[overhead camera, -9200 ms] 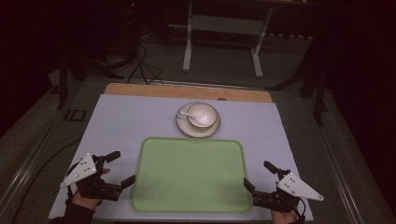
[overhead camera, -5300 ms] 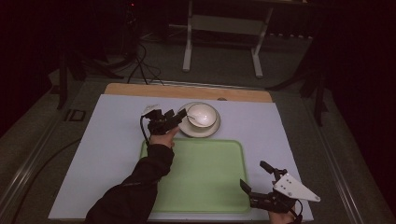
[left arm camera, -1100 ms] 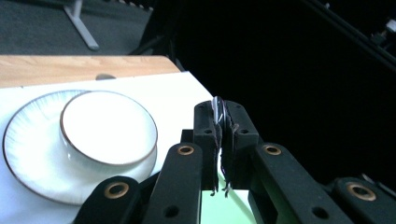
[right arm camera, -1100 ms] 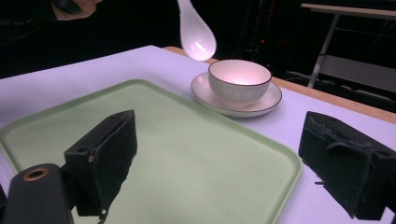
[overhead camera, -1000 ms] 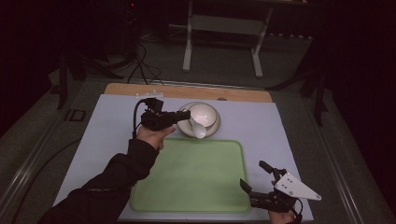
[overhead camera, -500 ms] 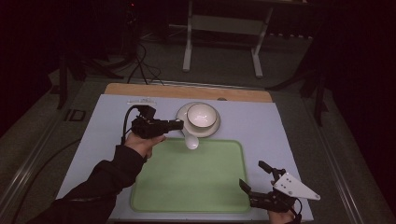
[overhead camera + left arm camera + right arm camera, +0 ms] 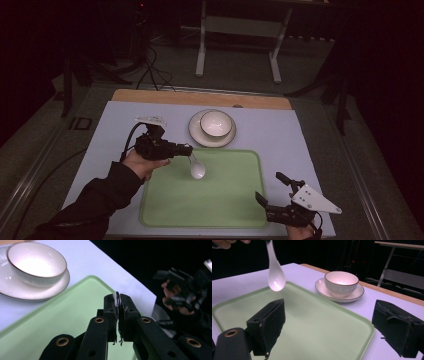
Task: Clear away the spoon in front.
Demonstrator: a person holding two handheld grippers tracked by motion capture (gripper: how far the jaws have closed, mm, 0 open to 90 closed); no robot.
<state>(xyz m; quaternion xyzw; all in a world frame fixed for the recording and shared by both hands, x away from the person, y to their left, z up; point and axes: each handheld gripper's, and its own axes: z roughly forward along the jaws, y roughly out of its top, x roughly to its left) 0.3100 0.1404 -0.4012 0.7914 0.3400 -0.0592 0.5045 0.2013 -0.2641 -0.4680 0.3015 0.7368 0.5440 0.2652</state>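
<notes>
Left tongs (image 7: pixel 187 149), clenched on the handle of a white ceramic spoon (image 7: pixel 197 169), hang it bowl-down, long axis near vertical, above the pale green plastic tray (image 7: pixel 230 210). Right tongs (image 7: pixel 267 192) rest released at the tray's near right corner.

Room: dark around my lit pale lilac table (image 7: pixel 320 145).
Far: grey metal stand (image 7: pixel 239 25); black cables (image 7: pixel 155 65) on floor.

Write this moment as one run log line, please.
left gripper: shut on spoon, hanging above green tray | right gripper: open, holds nothing | bowl: on saucer
</notes>
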